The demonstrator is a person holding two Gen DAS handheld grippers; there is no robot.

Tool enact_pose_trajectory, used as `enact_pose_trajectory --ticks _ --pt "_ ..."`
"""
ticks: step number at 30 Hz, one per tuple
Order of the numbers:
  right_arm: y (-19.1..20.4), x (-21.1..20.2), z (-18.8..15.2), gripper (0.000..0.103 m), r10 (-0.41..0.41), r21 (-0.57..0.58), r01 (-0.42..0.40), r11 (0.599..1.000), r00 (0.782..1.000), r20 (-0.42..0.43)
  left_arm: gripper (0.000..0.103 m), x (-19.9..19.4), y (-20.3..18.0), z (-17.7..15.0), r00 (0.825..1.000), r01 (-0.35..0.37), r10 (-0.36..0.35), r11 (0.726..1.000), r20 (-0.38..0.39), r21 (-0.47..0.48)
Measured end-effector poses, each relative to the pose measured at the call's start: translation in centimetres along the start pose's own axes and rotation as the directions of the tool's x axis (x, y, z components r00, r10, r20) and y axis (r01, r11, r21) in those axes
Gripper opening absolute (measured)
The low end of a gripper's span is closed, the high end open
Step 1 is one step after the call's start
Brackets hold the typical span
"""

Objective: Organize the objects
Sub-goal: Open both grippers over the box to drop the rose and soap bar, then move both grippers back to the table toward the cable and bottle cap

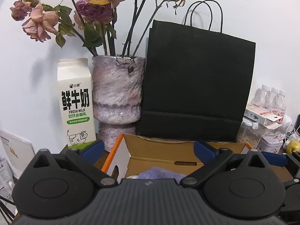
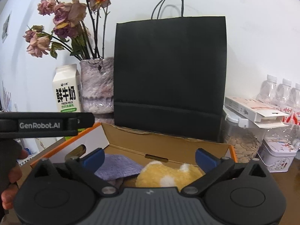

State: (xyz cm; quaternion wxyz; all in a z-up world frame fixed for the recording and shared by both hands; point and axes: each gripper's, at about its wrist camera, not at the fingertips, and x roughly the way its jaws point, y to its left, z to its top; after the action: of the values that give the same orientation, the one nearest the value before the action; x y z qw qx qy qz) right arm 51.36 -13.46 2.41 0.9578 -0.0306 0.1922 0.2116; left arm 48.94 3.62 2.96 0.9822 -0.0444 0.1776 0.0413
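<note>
An open cardboard box point(image 1: 165, 156) with orange edges sits in front of me. Inside it lie a purple cloth point(image 1: 159, 174) and a yellow-and-white plush toy point(image 2: 168, 176); the purple cloth point(image 2: 118, 166) rests left of the toy. My left gripper point(image 1: 149, 150) hovers over the box's near side, open, with nothing between its blue pads. Over the box point(image 2: 168, 140), my right gripper point(image 2: 149, 158) is open too. The toy lies low between its fingers, and the pads stand clear of it. The left gripper's side point(image 2: 46, 124) shows at the left of the right wrist view.
Behind the box stand a black paper bag point(image 1: 198, 86), a mottled vase point(image 1: 117, 97) of dried roses and a milk carton point(image 1: 76, 103). To the right are a lidded jar point(image 2: 241, 142), a tin point(image 2: 277, 155), a flat carton point(image 2: 255, 110) and several bottles point(image 2: 281, 93). A hand point(image 2: 11, 170) holds the left gripper.
</note>
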Motion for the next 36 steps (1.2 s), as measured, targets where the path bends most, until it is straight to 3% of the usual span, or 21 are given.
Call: enact_pose_trajectory --ticks 12,24,36 --pt "-1.5 -1.5 -0.7 0.103 0.019 0.041 -0.018 0.999 0.999 -0.043 0.103 -1.5 0.2 -0.1 1.000 0.007 -0.007 1.000 -0.017 -0.008" --pt "-2.8 -5.2 -2.4 0.103 -0.014 0.027 0.016 1.000 0.999 -0.050 0.103 -6.5 0.1 -1.3 1.000 0.007 -0.007 1.000 -0.013 -0.017" --pt "-3.6 -10.8 -6.4 0.103 -0.038 0.020 0.040 0.999 0.994 -0.106 0.103 -11.6 -0.3 -6.0 0.992 -0.023 0.023 1.000 -0.124 0.008"
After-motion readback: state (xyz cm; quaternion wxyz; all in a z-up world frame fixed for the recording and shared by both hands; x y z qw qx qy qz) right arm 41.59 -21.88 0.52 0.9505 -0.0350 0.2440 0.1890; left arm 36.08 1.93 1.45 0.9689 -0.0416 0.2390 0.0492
